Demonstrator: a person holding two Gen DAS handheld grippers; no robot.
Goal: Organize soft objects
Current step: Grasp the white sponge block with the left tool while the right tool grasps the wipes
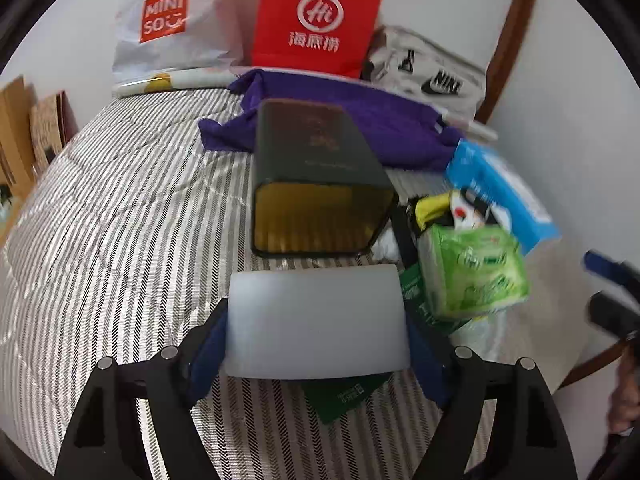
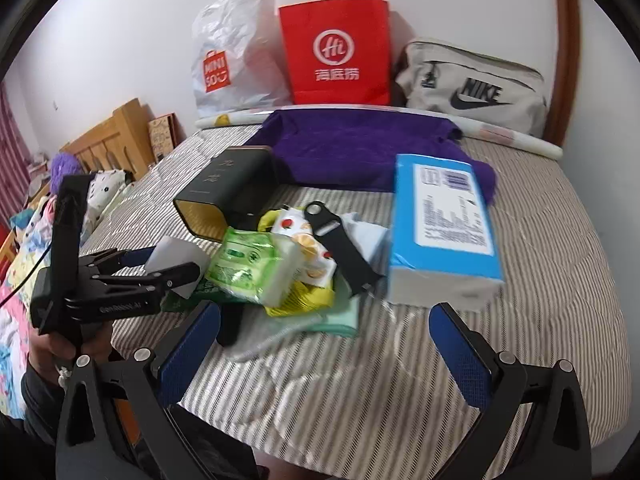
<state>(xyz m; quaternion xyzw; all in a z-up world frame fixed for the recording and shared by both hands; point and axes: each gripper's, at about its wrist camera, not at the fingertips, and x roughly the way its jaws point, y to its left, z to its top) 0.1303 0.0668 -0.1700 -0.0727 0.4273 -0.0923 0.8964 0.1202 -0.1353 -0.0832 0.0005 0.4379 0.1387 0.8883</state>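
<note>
My left gripper (image 1: 316,332) is shut on a white soft block (image 1: 316,320) just above the striped bed, in front of a dark green tin (image 1: 316,176) lying on its side with its open gold mouth facing me. The right wrist view shows that gripper (image 2: 172,268) with the white block (image 2: 176,256) left of the pile. The pile holds a green tissue pack (image 2: 252,268), a fruit-print pack (image 2: 308,248), a black strap (image 2: 340,248) and a blue box (image 2: 440,220). My right gripper (image 2: 324,352) is open and empty, low in front of the pile.
A purple towel (image 2: 360,148) lies behind the pile. A white Miniso bag (image 2: 228,60), a red paper bag (image 2: 336,52) and a grey Nike bag (image 2: 472,88) stand against the wall. A wooden headboard (image 2: 116,136) and patterned bedding (image 2: 24,248) are at left.
</note>
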